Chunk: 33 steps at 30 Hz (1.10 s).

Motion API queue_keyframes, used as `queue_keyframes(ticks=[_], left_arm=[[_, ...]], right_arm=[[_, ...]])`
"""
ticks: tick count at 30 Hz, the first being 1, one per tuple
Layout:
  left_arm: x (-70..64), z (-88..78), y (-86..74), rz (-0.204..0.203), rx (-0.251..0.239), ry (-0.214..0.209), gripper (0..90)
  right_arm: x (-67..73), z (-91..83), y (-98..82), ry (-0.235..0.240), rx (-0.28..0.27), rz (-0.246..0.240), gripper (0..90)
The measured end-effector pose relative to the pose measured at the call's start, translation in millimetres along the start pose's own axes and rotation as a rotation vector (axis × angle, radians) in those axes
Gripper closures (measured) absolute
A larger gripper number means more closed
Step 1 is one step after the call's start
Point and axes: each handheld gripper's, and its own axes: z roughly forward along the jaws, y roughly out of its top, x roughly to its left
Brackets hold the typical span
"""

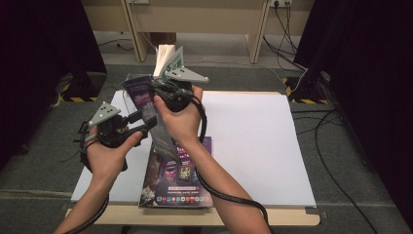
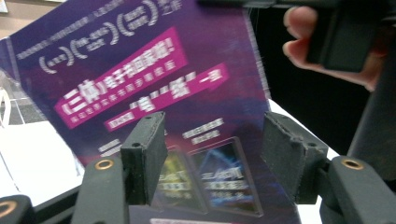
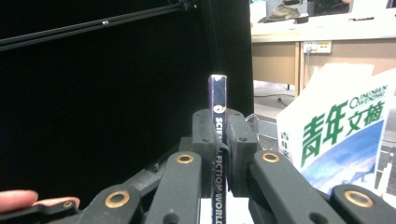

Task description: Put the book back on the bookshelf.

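My right gripper (image 1: 158, 88) (image 3: 219, 126) is shut on the spine of a thin purple magazine (image 1: 141, 95) (image 3: 218, 93) and holds it upright above the table. The spine reads "Science Fiction World". In the left gripper view the magazine's purple cover (image 2: 140, 70) stands close in front, tilted. My left gripper (image 1: 143, 123) (image 2: 212, 149) is open beside the magazine's lower part, with its pads (image 2: 147, 154) apart and not pressing the cover. The person's right hand (image 2: 299, 46) shows at the upper right of that view.
A second purple magazine (image 1: 180, 180) lies flat at the front of the white board (image 1: 253, 141) that covers the wooden table (image 1: 195, 217). A white and green magazine (image 1: 170, 61) (image 3: 345, 135) stands up behind the right gripper. Black curtains hang at both sides, and cables lie on the floor at the right.
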Motion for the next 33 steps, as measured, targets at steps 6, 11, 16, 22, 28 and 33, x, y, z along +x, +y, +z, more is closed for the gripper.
queue_keyframes(ticks=[6, 11, 16, 22, 28, 33], left_arm=[[3.4, 12.2, 4.5, -0.009, 0.007, 0.048, 38.6], [3.2, 24.1, 2.8, 0.001, 0.017, 0.093, 37.8], [2.9, 36.2, -1.4, -0.001, 0.036, 0.117, 36.5], [1.1, 51.8, -8.8, 0.005, 0.064, 0.129, 36.1], [-3.3, 58.5, -12.1, 0.012, 0.07, 0.144, 36.1], [-10.3, 63.4, -18.6, 0.036, 0.048, 0.181, 36.6]], right_arm=[[0.1, 20.6, 0.7, -0.01, 0.02, -0.005, 84.7], [-2.3, 30.3, -3.7, -0.025, 0.046, 0.001, 84.7], [-5.9, 37.1, -7.7, -0.034, 0.066, -0.001, 84.7], [-8.2, 38.6, -8.4, -0.036, 0.083, -0.011, 84.6], [-8.3, 36.0, -7.0, -0.036, 0.093, -0.016, 84.6], [-10.5, 34.6, -6.5, -0.049, 0.1, -0.004, 84.6]])
